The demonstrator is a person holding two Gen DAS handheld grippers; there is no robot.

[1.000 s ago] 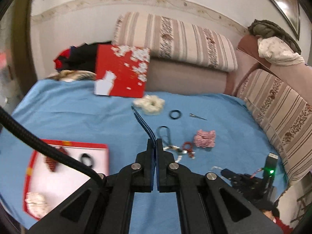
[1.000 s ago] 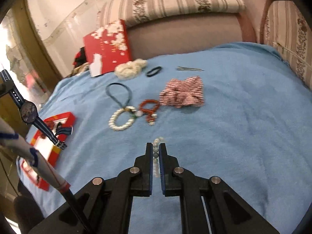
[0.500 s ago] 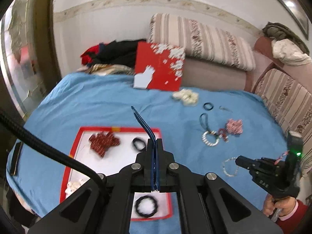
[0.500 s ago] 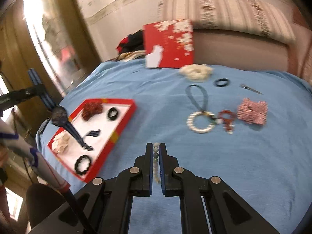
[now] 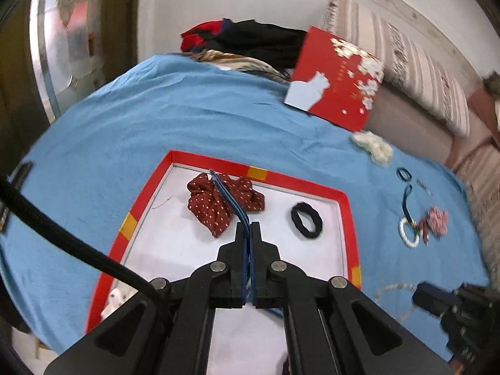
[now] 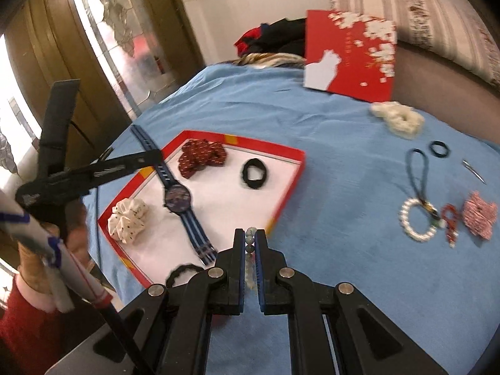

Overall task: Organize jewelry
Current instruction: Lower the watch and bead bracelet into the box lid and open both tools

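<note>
Blue bed (image 5: 203, 118) holds the red tray (image 5: 300, 181): left claw (image 5: 247, 225), clamped on the watch (image 6: 178, 200), hangs it over the tray while right claw (image 6: 250, 234) grips beads (image 6: 250, 243) nearby; next, lower and release.

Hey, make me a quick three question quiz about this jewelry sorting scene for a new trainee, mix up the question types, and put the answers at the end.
1. True or false: the left tool is shut on the strap of the blue watch above the red-rimmed tray.

2. Multiple choice: what is pinched in the right tool?
A. a black hair tie
B. a string of pale beads
C. a hair clip

3. Short answer: which scrunchie still lies on the blue cloth, in front of the red box lid?

Key
1. True.
2. B.
3. The cream scrunchie; the dark red dotted scrunchie and the white dotted scrunchie are already in the tray.
</note>
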